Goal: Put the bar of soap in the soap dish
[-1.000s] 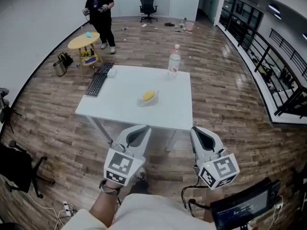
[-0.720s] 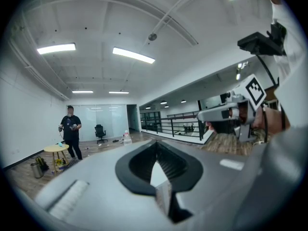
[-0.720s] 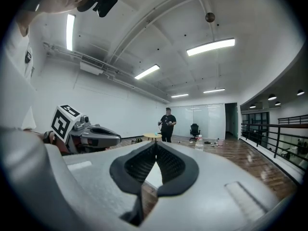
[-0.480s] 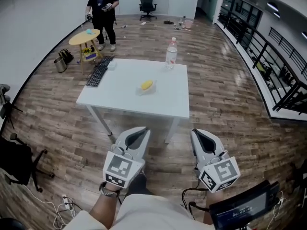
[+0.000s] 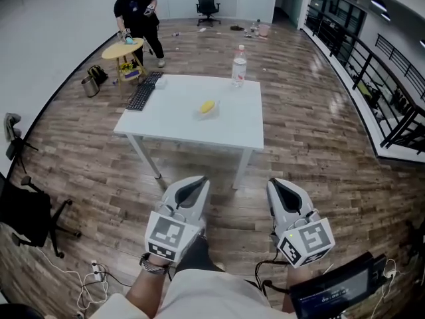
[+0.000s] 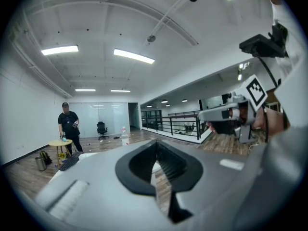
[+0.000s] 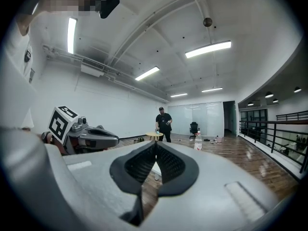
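Head view from above, steeply down, left gripper (image 5: 192, 183) and right gripper (image 5: 282, 186) close below, table (image 5: 179, 111) well ahead of them, gripper views low, level along own jaws, both sharing table, bottle (image 5: 239, 66), person (image 5: 136, 12).

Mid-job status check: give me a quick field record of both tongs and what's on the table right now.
left tongs: shut, empty, short of the table
right tongs: shut, empty, short of the table
table: white, ahead of both tongs
bar of soap: yellow, mid-table; too small to tell whether it sits in a dish
bottle: upright, far edge
keyboard: far left corner
person: beyond the table, at a round side table
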The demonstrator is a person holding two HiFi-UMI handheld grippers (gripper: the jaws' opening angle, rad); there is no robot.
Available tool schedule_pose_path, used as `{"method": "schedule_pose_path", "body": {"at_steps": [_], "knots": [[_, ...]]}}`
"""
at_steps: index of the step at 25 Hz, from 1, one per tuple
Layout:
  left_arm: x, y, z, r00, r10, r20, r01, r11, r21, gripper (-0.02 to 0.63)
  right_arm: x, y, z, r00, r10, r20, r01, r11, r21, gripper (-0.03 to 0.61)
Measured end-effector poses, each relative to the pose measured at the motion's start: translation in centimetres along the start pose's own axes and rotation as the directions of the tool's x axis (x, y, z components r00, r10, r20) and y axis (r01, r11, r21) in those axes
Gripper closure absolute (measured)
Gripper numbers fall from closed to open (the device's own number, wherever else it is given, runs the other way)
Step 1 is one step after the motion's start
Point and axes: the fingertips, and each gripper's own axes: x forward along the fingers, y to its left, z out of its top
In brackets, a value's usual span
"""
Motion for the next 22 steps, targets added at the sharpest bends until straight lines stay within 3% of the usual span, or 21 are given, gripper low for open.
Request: {"method": "schedule_pose_path", "body": {"at_steps": [8,22], "knots": [[-3.3,0.2,0.2,1.0,0.021,-0.002,-0.021,1.0,-0.001,0.606,-1.1,2.3,0.8,1.0,0.013,0.0,-0.013,1.0,-0.006,0.575],[-5.9,2.3,0.1,1.0,0.004,0.01,-0.004,1.0,0.015,0.606,-0.3,4.9,1.6,0.999,-0.035,0.008,0.035,0.999,-0.003,0.575]]}}
